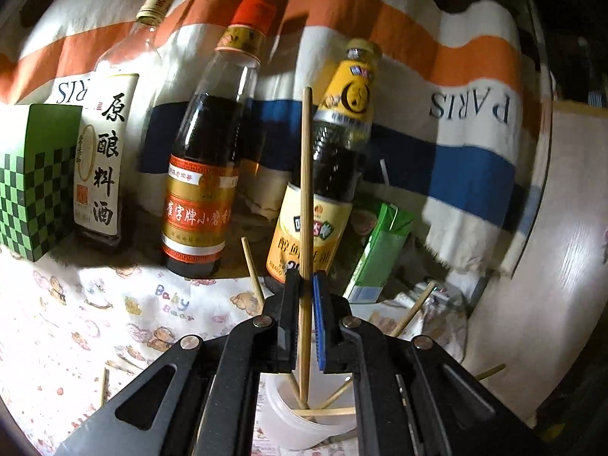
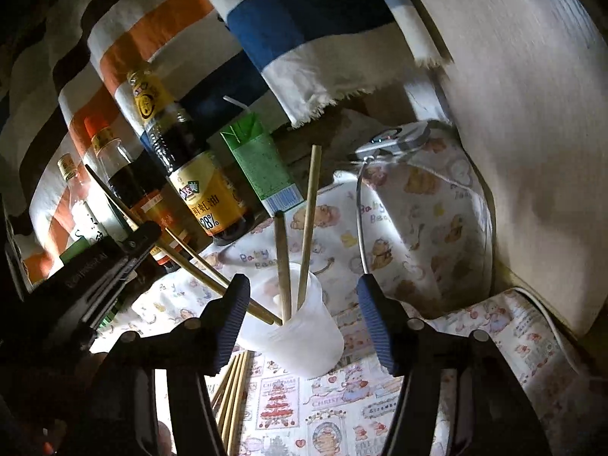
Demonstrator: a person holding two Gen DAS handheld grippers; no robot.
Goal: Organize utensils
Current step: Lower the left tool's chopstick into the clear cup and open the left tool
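A translucent white plastic cup [image 2: 304, 338] stands on the bear-print cloth and holds several wooden chopsticks [image 2: 309, 209]. My right gripper [image 2: 303, 283] is open, its blue-padded fingers on either side of the cup with nothing pressed. My left gripper [image 1: 306, 277] is shut on one chopstick [image 1: 306, 190], which stands nearly upright with its lower end inside the cup [image 1: 288, 423]. The right wrist view shows the left gripper [image 2: 142, 233] at the left, with its chopstick slanting down into the cup. Several more chopsticks [image 2: 231, 391] lie loose on the cloth below the right gripper's left finger.
Three sauce bottles [image 1: 201, 174] stand in a row behind the cup, with a green checkered box [image 1: 34, 178] to their left and a green drink carton [image 1: 376, 254] to their right. A striped towel [image 1: 456, 49] hangs behind. A power bank and its cable [image 2: 395, 140] lie at the right.
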